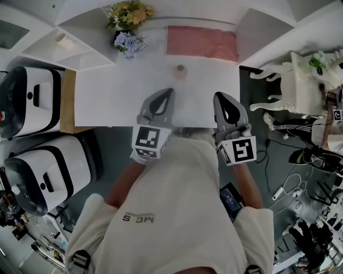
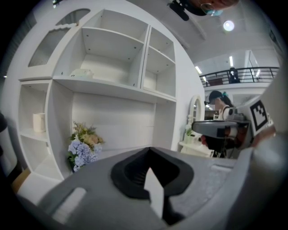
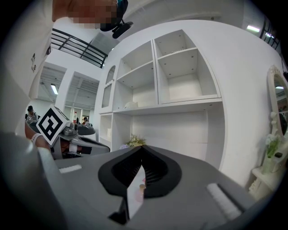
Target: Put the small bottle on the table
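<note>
A small tan bottle (image 1: 180, 70) stands upright on the white table (image 1: 112, 93), toward its far side and just in front of a pink cloth (image 1: 201, 43). My left gripper (image 1: 170, 92) hovers over the table's near half, jaws shut with nothing between them, its tip a short way short of the bottle. My right gripper (image 1: 218, 97) is beside it to the right, also shut and empty. In the left gripper view the gripper (image 2: 150, 151) points at a white shelf unit; the bottle is hidden there. The right gripper view shows the gripper (image 3: 143, 148) closed likewise.
Yellow flowers (image 1: 128, 15) and blue flowers (image 1: 129, 43) stand at the table's far left corner. Two white machines (image 1: 29, 101) (image 1: 51, 171) sit left of the table. A white ornate side table (image 1: 300, 80) stands to the right, with cables on the floor (image 1: 284, 187).
</note>
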Available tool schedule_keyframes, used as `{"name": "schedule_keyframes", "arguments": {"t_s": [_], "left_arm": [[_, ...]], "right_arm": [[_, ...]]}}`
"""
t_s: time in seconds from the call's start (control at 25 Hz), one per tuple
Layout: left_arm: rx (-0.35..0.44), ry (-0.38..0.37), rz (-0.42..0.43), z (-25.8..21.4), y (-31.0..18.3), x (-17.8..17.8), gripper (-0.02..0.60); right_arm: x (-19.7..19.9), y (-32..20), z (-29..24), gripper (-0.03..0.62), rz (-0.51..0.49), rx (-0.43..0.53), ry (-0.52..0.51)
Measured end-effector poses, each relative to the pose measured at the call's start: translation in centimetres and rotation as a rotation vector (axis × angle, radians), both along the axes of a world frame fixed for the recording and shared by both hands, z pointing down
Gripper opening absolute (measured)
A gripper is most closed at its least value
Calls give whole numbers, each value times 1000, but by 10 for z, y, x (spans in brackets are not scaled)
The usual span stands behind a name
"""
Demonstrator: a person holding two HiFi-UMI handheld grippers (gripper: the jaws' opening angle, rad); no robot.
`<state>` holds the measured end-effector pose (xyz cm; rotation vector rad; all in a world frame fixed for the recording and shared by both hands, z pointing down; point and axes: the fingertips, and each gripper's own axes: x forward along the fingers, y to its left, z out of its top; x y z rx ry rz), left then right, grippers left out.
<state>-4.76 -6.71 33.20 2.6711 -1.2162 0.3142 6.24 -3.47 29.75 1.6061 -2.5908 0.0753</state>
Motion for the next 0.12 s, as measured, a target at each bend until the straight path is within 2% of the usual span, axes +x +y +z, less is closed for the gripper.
{"name": "schedule_keyframes", "arguments": {"t_s": [0.12], "left_arm": [[2,1,-1,-2,2,-3,0]], "right_arm": [[-3,1,1,-5,0,0,1]]}}
